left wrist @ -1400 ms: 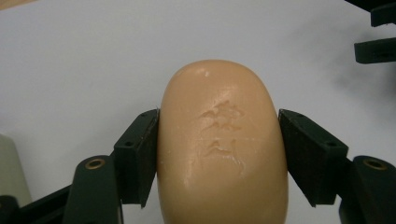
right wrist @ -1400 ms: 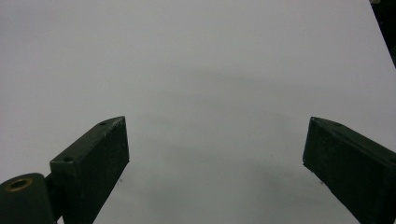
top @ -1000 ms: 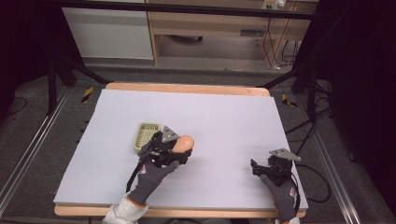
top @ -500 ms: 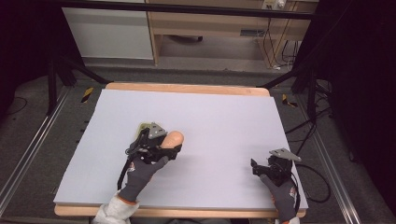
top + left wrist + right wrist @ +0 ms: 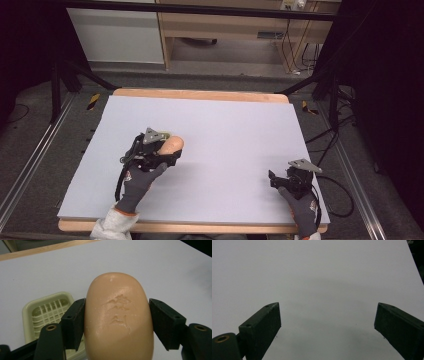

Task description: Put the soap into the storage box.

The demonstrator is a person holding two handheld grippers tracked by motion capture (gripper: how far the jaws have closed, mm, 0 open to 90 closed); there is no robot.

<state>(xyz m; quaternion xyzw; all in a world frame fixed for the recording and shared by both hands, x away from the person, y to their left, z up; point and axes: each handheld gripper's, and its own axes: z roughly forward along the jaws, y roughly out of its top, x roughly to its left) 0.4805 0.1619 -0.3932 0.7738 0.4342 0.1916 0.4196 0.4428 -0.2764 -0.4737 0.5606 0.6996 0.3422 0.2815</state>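
The left gripper (image 5: 170, 150) sits over the near-left part of the table (image 5: 235, 125), its two black jaws clamped on either side of a peach-coloured bar of soap (image 5: 171, 145). In the left gripper view the soap (image 5: 118, 317) stands between the jaws with a stamped mark on its upper face, both pads pressed flat against its sides. The bar pokes out past the jaw tips toward the far side of the table.

Just beside the soap, on its left and partly under the gripper, lies a pale yellow-green soap dish (image 5: 48, 312) with a slotted grid floor. It rests on the white tabletop, and the soap is not in it; whether the bar touches the dish's rim I can't make out.

Over at the near-right corner the right gripper (image 5: 274, 177) rests low by the table's edge, well apart from the soap. Its jaws gape wide with bare white table (image 5: 319, 285) between them.
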